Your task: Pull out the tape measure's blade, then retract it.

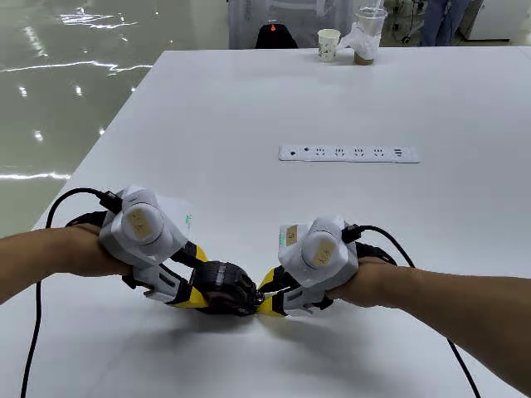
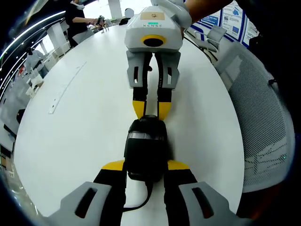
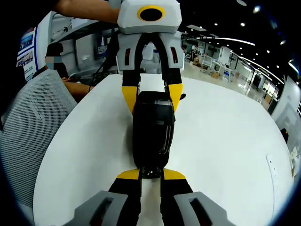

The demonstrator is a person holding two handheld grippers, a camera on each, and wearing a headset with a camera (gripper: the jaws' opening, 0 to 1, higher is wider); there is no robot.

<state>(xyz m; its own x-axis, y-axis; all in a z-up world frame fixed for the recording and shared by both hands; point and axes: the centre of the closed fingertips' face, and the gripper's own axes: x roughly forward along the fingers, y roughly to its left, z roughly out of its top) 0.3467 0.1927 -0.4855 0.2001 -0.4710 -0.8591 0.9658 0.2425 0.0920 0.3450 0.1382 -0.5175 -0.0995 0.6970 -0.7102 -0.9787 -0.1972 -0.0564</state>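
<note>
Surface: we see a wide white surface that carries everything here and runs away from us to a far edge.
Floor: a glossy floor lies to the left of the surface in the head view.
Chair: a grey mesh chair stands at the surface's edge in the left gripper view.
Hands: the left hand and the right hand each hold a gripper low over the near part of the surface, and the two point at each other.
Left gripper: the left gripper is clenched on the tape measure's case, with one yellow-tipped jaw on each side of it.
Right gripper: the right gripper has its jaws drawn close together on the front end of the tape measure. A small part of that end sits between the tips, but we cannot tell what it is.
Power strip: a long white power strip lies flat near the middle of the surface, well apart from the grippers.
Tape measure: the black tape measure sits between the two grippers, near our edge of the surface. It is held on the left and touched by the right gripper's tips on its other end.
Cable: a black cable runs from the back of the left gripper across the surface toward us.
Cups: a paper cup and a clear plastic cup stand side by side at the far edge.
</note>
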